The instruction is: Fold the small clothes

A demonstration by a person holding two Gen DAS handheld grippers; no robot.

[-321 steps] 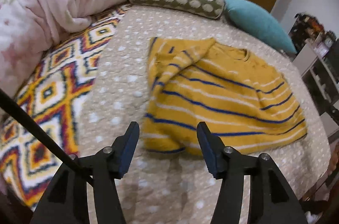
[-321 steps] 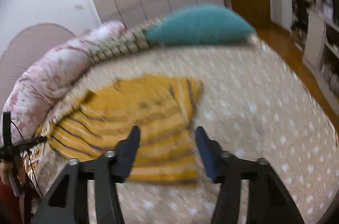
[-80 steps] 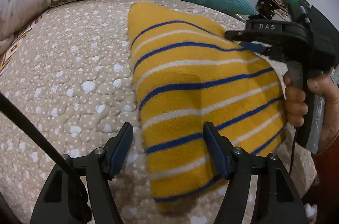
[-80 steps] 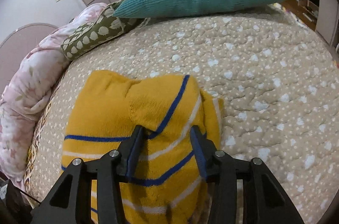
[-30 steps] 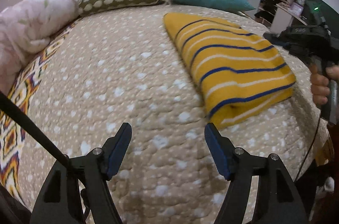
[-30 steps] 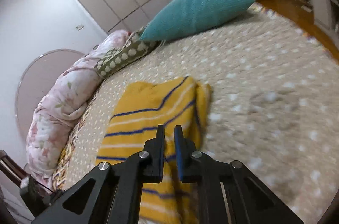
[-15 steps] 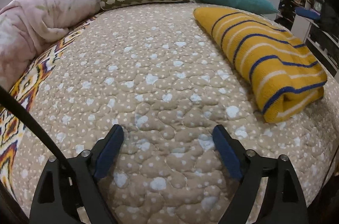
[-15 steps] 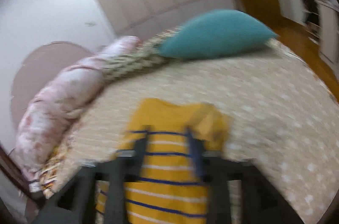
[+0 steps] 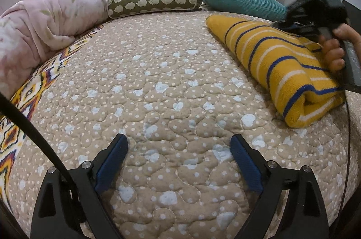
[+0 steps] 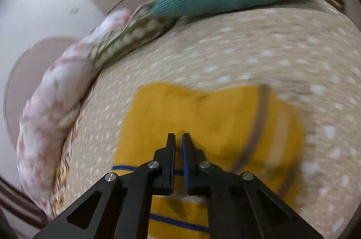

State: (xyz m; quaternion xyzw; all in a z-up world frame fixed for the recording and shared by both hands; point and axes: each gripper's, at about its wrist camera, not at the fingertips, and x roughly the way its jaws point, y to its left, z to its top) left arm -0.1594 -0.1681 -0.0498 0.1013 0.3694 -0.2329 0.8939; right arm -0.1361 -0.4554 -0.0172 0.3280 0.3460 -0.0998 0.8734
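While the folded yellow striped sweater point(image 9: 277, 62) is laid on the quilted bedspread point(image 9: 158, 85) | left gripper point(image 9: 179, 158) is being spread, nothing between | right gripper point(image 10: 178, 137) is pressed together, empty, above sweater

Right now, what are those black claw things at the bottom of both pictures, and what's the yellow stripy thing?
Each claw is a tool a person holds, one per hand, with a camera on it looking along its two fingers. One picture comes from the left tool: its jaws are opening over the dotted bedspread, with nothing between them. On its right edge you see the person's hand gripping the other tool. The other picture, blurry, comes from that right tool, shut and empty above the yellow striped sweater, which lies folded on the bed. Pillows line the far side.
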